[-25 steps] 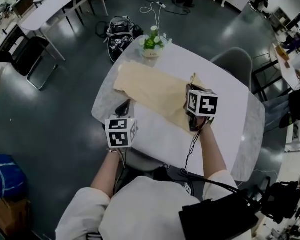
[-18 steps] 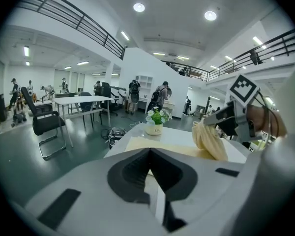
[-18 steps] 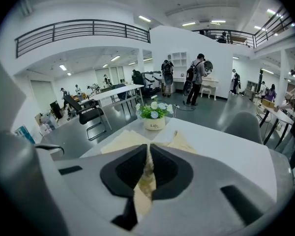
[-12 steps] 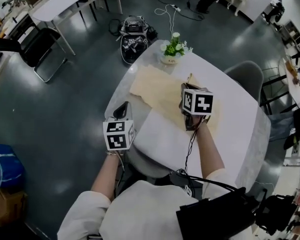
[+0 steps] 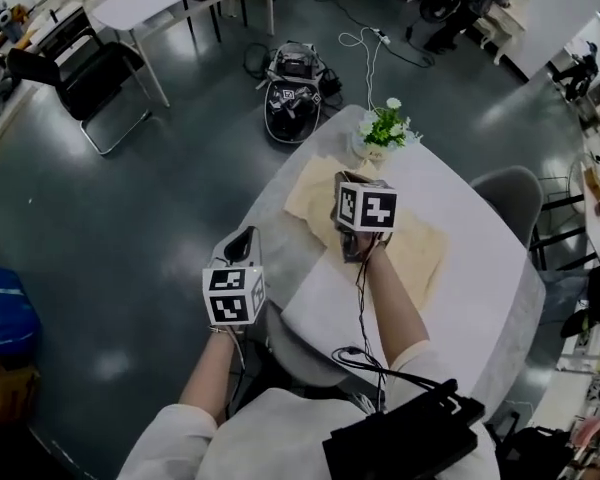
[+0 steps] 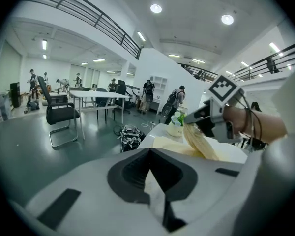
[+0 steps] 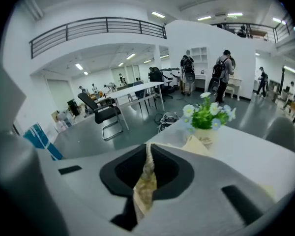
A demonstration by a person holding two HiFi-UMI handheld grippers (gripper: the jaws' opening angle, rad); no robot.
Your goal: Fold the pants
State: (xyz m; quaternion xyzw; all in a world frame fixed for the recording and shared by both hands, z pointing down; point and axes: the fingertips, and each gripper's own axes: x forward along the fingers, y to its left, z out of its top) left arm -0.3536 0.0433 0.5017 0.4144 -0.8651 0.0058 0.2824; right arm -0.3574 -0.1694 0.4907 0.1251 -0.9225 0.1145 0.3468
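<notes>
Two grippers, but only one is loaded. The right gripper (image 7: 147, 154) pinches a fold of the pants (image 5: 420, 253), with a beige strip of cloth running up between its pads. The left gripper (image 6: 150, 152) has its jaws pressed together with nothing of the pants between them, and it hangs beside the left edge of the table (image 5: 480, 298), apart from the cloth.

The pants lie across the far part of the white table, just short of the flower pot (image 5: 385, 133). They are mostly flat, with the pinched part raised off the top.

The cloth looks thin, light and limp. From a single pinch it will likely sag and bunch, and it should slide easily on the smooth tabletop. Nothing about it seems fragile. The best hold is probably an edge or corner, such as the waistband or a hem, with each gripper on a matching corner so the fold goes over evenly.

The left gripper view shows the right gripper from the side, with a bunched tail of cloth hanging from its jaws down to the table. In the head view the marker cube covers this. The right gripper view shows the cloth between the pads and the flowers close ahead, but not the other gripper. Only the head view gives the whole outline of the pants.
</notes>
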